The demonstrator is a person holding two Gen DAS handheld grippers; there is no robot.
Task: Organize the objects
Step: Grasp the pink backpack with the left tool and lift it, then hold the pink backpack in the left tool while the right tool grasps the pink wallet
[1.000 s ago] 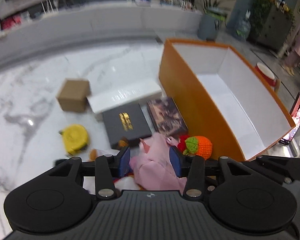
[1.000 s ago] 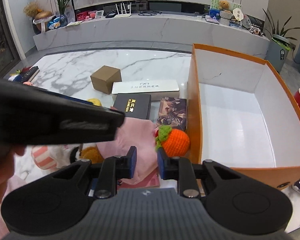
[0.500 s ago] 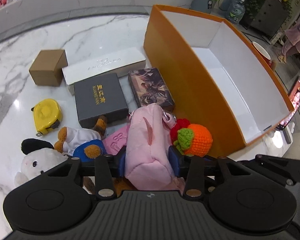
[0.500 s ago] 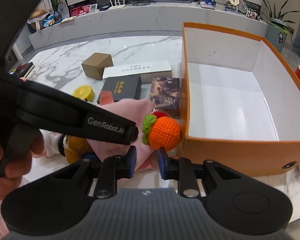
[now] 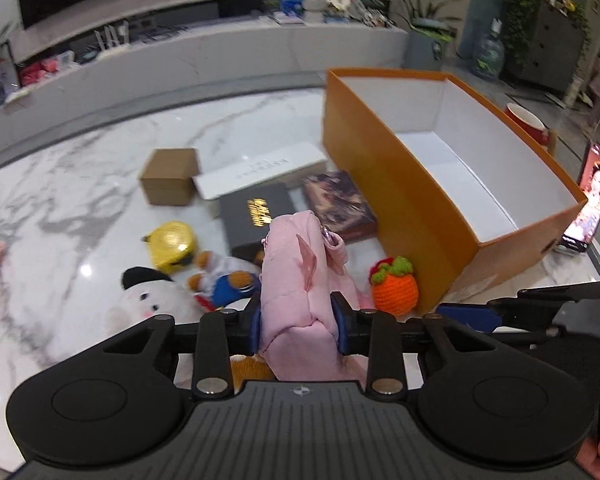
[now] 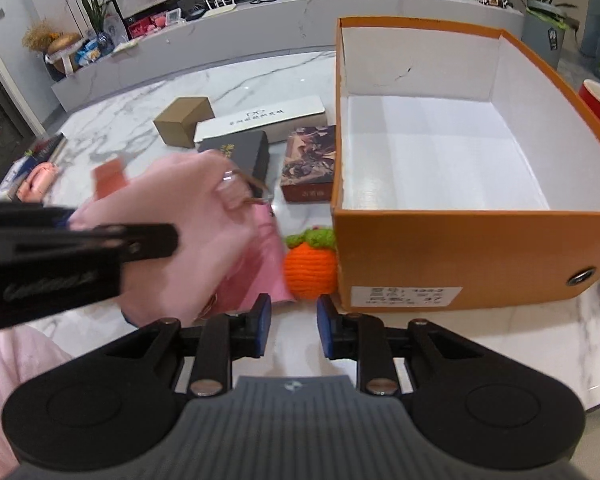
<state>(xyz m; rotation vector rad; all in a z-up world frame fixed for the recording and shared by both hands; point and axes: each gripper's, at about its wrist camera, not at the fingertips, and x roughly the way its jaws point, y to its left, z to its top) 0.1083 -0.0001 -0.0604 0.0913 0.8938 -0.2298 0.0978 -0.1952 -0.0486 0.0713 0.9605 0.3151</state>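
Left wrist view: snowman toy (image 5: 152,300) on the marble table (image 5: 60,200), then the left gripper (image 5: 298,322) closing, pinching the pink pouch (image 5: 300,280); orange box (image 5: 400,200) rightmost. Right gripper (image 6: 290,330) opening, empty, before the crocheted orange (image 6: 310,268).

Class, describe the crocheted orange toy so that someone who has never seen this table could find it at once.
Start at the big orange box on the marble table. At its near left corner sits the crocheted orange toy, touching the box wall. It is the only round knitted thing, bright orange with a green leafy top, unlike the flat boxes behind it.
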